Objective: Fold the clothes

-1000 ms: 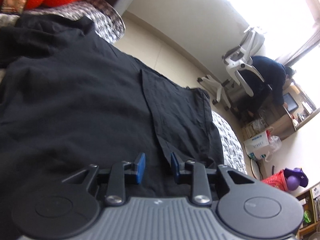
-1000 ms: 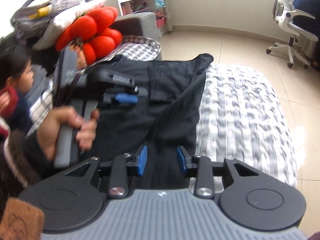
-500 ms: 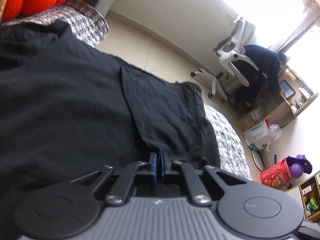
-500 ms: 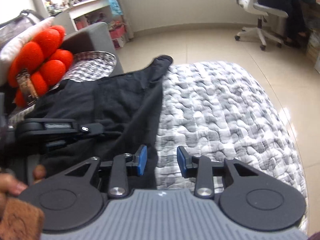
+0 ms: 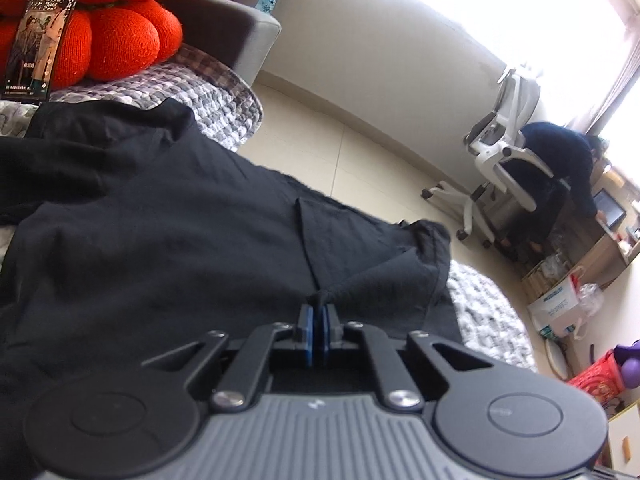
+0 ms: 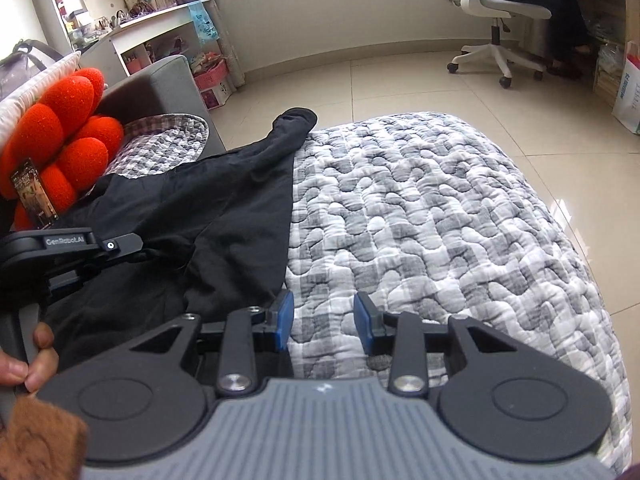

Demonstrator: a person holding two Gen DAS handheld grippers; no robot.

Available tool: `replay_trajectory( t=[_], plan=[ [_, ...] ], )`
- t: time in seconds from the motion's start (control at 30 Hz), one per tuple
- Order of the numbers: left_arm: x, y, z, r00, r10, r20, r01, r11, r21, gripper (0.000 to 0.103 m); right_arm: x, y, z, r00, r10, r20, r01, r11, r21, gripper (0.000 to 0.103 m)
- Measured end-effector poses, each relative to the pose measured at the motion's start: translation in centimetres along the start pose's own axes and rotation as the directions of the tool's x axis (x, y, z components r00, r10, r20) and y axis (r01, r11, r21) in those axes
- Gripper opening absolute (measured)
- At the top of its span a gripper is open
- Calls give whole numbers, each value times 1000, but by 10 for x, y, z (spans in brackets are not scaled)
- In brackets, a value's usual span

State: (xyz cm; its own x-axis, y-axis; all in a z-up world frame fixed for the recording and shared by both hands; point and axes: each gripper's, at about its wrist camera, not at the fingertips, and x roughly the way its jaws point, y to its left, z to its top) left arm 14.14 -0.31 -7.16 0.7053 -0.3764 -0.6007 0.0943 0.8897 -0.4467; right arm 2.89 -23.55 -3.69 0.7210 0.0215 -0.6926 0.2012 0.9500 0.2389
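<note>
Now left gripper [image 5: 319, 322] pinches black garment [image 5: 168, 240] (right gripper [image 6: 323, 320] agape).

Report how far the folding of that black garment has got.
Early stage. Done: the black garment is laid out along the left side of the grey quilt. In hand: the left gripper is shut on a pinch of its fabric. Left: the right gripper hangs open over the quilt beside the garment's edge, holding nothing, and no neat fold shows.

Home bedroom: quilted bed [image 6: 440, 216], bookshelves [image 6: 120, 12]
</note>
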Motion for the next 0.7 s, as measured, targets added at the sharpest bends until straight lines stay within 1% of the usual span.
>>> replay_trajectory(
  t=[0.07, 0.13, 0.2, 0.27, 0.33, 0.4, 0.47, 0.5, 0.6, 0.7],
  plan=[
    [2, 3, 0, 1000, 6, -8, -6, 1000, -12, 9, 0, 2, 0, 1000, 0, 0, 0, 1000, -6, 37],
    [0, 7, 4, 1000, 1, -6, -1, 999, -39, 16, 0, 3, -1, 1000, 2, 4, -2, 1000, -3, 37],
    [-2, 11, 9, 1000, 1, 1, -1, 998, -61, 19, 0, 2, 0, 1000, 10, 1, -10, 1000, 8, 37],
    [0, 16, 16, 1000, -8, -11, 7, 997, -81, 20, 1, 0, 2, 1000, 23, -8, -23, 999, 24, 37],
    [4, 19, 24, 999, -20, -29, 18, 995, -93, 21, 6, -3, 7, 997, 65, -33, -63, 996, 56, 37],
    [11, 16, 33, 1000, -12, -25, 11, 999, -53, 22, 15, -5, 19, 992, 113, -64, -106, 990, 96, 37],
    [20, 13, 40, 1000, -6, -15, 6, 1000, -17, 27, 22, -8, 33, 988, 139, -65, -132, 985, 108, 37],
    [27, 13, 43, 1000, -7, -15, 7, 1000, -8, 30, 24, -10, 40, 988, 147, -55, -141, 985, 101, 37],
    [48, 11, 52, 1000, -8, -16, 8, 1000, 22, 30, 33, -13, 55, 988, 157, -7, -156, 985, 70, 44],
    [64, 9, 59, 1000, -12, -1, 12, 999, 52, 30, 49, -17, 65, 984, 175, 36, -176, 984, 40, 45]
  ],
)
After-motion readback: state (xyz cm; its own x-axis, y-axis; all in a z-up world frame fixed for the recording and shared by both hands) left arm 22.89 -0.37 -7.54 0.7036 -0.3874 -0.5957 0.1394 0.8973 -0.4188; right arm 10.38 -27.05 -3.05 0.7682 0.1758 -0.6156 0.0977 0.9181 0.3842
